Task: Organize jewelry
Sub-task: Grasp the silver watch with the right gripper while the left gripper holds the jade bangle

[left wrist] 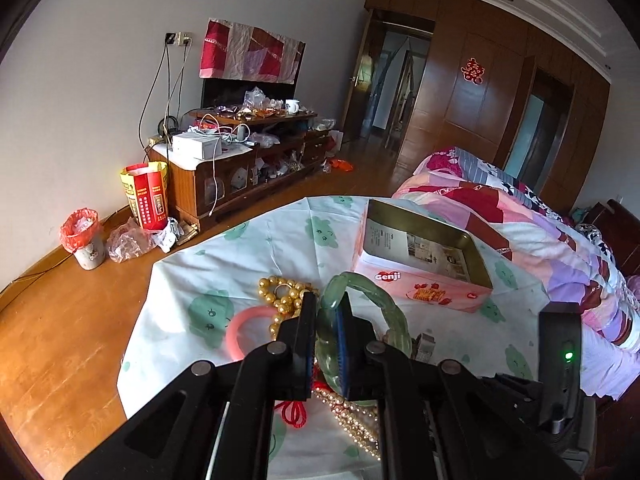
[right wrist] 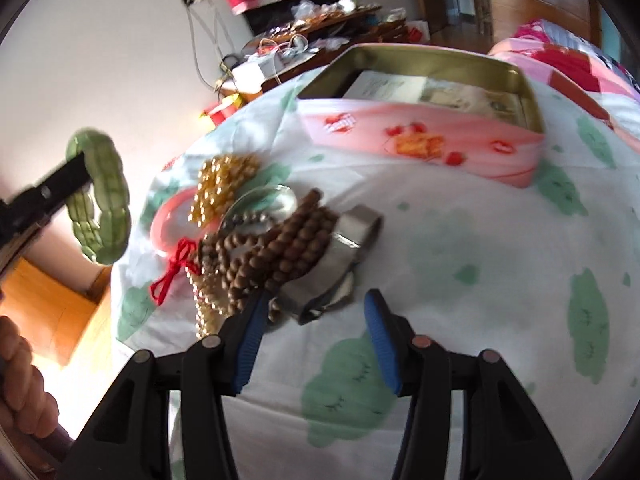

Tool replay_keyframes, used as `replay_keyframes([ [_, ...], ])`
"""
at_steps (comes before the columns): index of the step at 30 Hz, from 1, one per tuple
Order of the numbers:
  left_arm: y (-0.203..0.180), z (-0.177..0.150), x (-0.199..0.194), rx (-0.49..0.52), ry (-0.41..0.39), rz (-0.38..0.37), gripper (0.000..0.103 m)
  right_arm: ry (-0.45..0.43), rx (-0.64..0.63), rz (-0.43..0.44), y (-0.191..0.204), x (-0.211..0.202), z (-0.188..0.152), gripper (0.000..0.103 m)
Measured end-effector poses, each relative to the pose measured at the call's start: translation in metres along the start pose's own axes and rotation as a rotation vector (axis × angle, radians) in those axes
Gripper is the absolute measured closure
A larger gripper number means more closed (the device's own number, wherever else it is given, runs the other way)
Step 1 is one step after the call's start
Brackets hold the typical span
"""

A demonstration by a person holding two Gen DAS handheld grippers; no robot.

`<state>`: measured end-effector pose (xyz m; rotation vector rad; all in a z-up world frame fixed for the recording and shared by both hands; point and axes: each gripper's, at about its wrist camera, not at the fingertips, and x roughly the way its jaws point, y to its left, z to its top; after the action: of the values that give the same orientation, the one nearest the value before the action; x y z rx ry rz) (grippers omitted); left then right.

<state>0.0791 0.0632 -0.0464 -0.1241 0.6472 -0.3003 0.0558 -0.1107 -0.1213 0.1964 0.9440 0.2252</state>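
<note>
My left gripper point(left wrist: 326, 308) is shut on a green jade bangle point(left wrist: 394, 316), lifted above the table; the right wrist view shows the same bangle point(right wrist: 106, 200) hanging off to the left. Below it lie gold beads point(left wrist: 280, 296), a pink bangle point(left wrist: 240, 330), pale pearl strands point(left wrist: 356, 416) and a red cord point(left wrist: 294, 414). My right gripper point(right wrist: 316, 306) stands open just above the cloth, its left finger beside brown wooden beads point(right wrist: 276, 248) and a metal watch point(right wrist: 344, 256). An open pink tin point(right wrist: 424, 140) stands behind the pile.
The round table point(left wrist: 256, 240) wears a white cloth with green prints. A bed with a patchwork quilt point(left wrist: 520, 232) lies to the right. A cluttered wooden cabinet point(left wrist: 240, 160), a red box and a bin stand by the far wall. A person's hand point(right wrist: 24, 384) shows at lower left.
</note>
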Motion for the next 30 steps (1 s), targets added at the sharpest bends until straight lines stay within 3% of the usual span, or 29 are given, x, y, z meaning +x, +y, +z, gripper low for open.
replay_keyframes([
  [2,0.003,0.000,0.000,-0.010,0.003,-0.002,0.095,0.001,-0.047,-0.044,0.006,0.005,0.000,0.051],
  [5,0.004,0.000,-0.003,-0.012,-0.004,-0.001,0.095,-0.003,-0.060,-0.112,0.000,0.005,0.002,0.069],
  [13,-0.002,-0.001,0.001,-0.024,0.003,-0.014,0.095,-0.038,0.106,-0.093,-0.047,-0.023,0.000,0.069],
  [19,-0.014,-0.003,-0.001,-0.004,0.007,-0.027,0.095,-0.096,0.103,-0.093,-0.044,-0.054,-0.002,0.069],
  [30,-0.023,-0.003,-0.007,0.010,0.005,-0.029,0.095,-0.109,0.167,-0.019,-0.050,-0.070,0.016,0.069],
])
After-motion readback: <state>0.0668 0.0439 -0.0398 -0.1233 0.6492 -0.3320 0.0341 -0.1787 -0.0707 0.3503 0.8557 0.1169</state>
